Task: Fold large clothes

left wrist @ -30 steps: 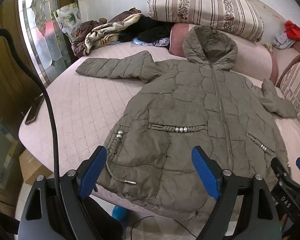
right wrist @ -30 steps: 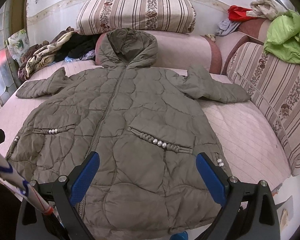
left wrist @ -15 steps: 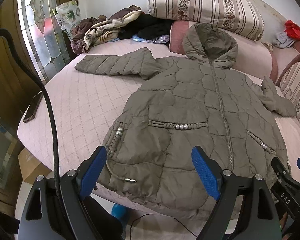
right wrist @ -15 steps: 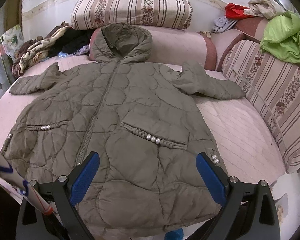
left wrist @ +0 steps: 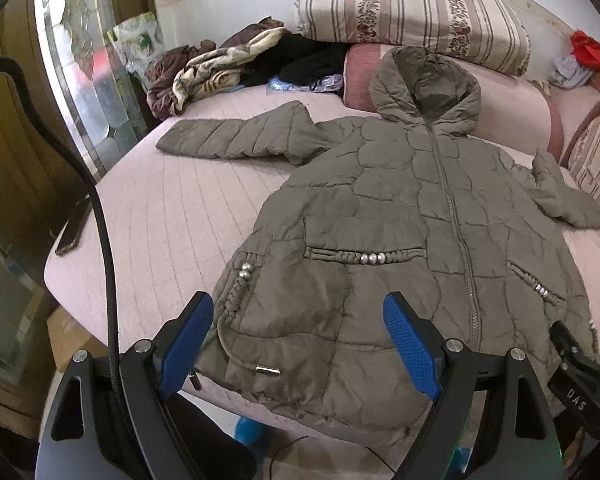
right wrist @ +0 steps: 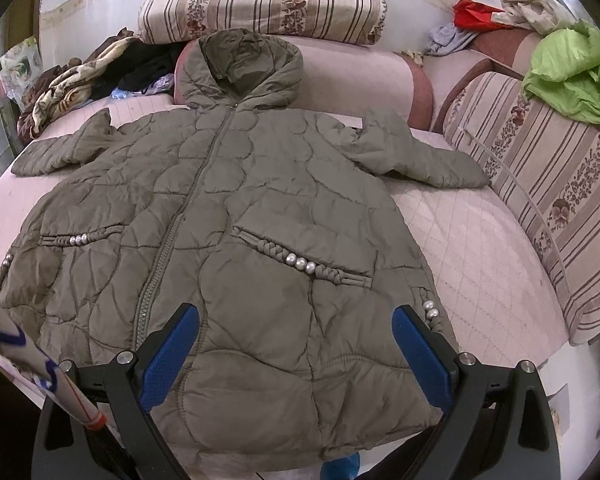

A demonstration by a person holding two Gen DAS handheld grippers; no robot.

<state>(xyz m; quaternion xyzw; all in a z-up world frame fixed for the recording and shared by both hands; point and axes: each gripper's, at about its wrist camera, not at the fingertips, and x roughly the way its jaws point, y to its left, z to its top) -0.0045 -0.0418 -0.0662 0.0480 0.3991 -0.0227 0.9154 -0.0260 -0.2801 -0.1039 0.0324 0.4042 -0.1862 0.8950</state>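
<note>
Left wrist view: the left hand-held gripper [left wrist: 300,344] tilts downward over the near hem of the olive padded coat [left wrist: 400,220], jaws spread wide and released, nothing between the blue pads. The coat lies flat, front up, on the pink bed [left wrist: 160,216], hood farthest away. Beyond the left finger, bare quilt runs to the bed's edge. The right hand-held gripper [right wrist: 296,348] is likewise released, tilted over the hem, with open bed beyond its right finger up to the striped cushion [right wrist: 548,184]
</note>
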